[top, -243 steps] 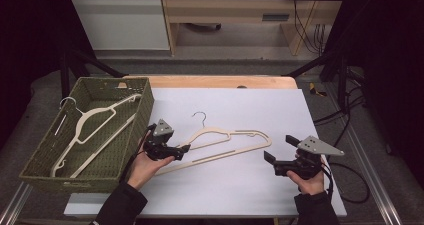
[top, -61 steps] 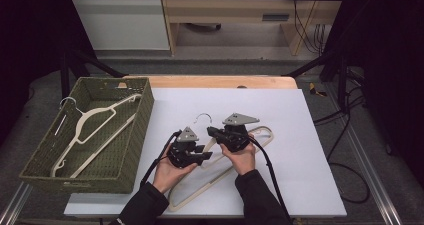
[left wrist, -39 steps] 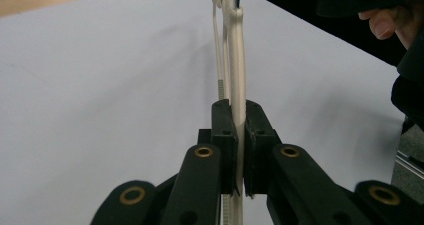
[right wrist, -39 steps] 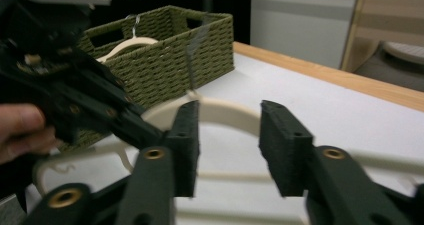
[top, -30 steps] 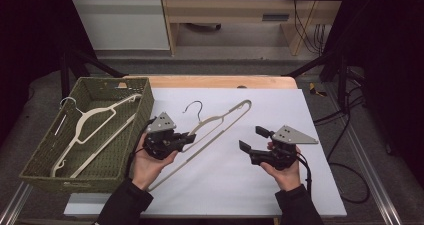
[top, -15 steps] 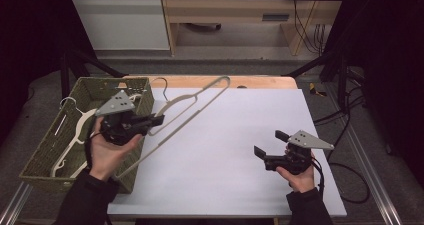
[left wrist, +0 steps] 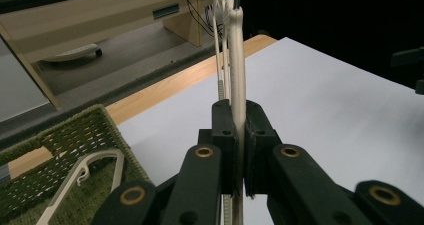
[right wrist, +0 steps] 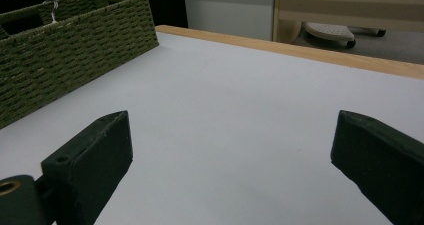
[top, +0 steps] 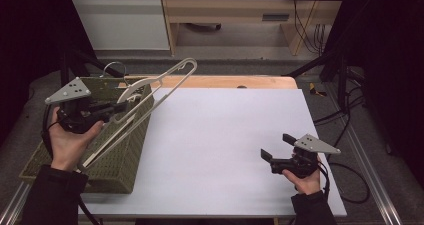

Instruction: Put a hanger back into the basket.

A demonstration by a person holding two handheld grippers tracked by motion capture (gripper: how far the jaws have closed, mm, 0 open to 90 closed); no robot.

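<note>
High view: my left tool (top: 117, 106) is clamped on a cream plastic clothes hanger (top: 150, 92), held in the air, tilted, over the green woven basket (top: 120, 157) at the white tabletop's (top: 220, 150) left edge. My right tool (top: 275, 147) sits low near the right front, jaws spread, nothing held. Left gripper view: jaws closed tight on the hanger's bar (left wrist: 236, 85); another cream hanger (left wrist: 85, 172) lies in the basket (left wrist: 65, 140). Right gripper view: jaws wide apart above bare tabletop (right wrist: 225, 115), basket (right wrist: 70, 45) far off at left.
</note>
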